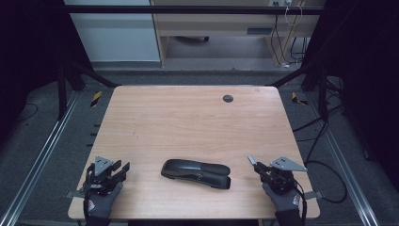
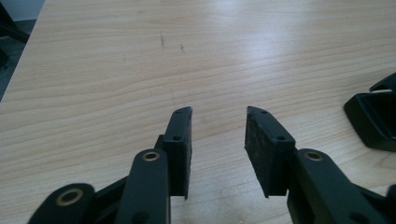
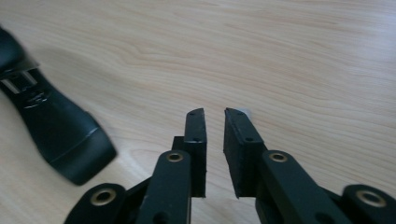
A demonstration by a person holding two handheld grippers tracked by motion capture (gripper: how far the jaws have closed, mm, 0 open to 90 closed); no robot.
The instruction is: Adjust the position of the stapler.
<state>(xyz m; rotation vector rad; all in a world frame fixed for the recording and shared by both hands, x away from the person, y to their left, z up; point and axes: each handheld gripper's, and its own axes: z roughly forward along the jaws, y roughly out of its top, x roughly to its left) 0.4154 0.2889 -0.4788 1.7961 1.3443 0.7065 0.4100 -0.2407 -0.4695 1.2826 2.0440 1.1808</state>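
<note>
Left gripper point(image 1: 123, 168) at near left corner of light wood-grain counter point(image 1: 188, 117), in gloved hand, jaws parted with a clear gap, nothing between them, bare wood beneath in left gripper view point(image 2: 218, 140). Right gripper point(image 1: 254, 165) at near right corner, also in gloved hand, jaws apart by a narrow slot, empty in right gripper view point(image 3: 214, 135). Long black plastic stapler point(image 1: 196, 173) lying flat on counter between the two grippers, near front edge, apart from both, lengthwise left to right. Stapler end at right edge of left gripper view point(image 2: 373, 119); other end at left of right gripper view point(image 3: 56, 135), slightly blurred. Farther out, small round dark grommet hole point(image 1: 227, 98) near far edge of counter. Beyond counter, grey floor, black frame bars, hanging cables.
</note>
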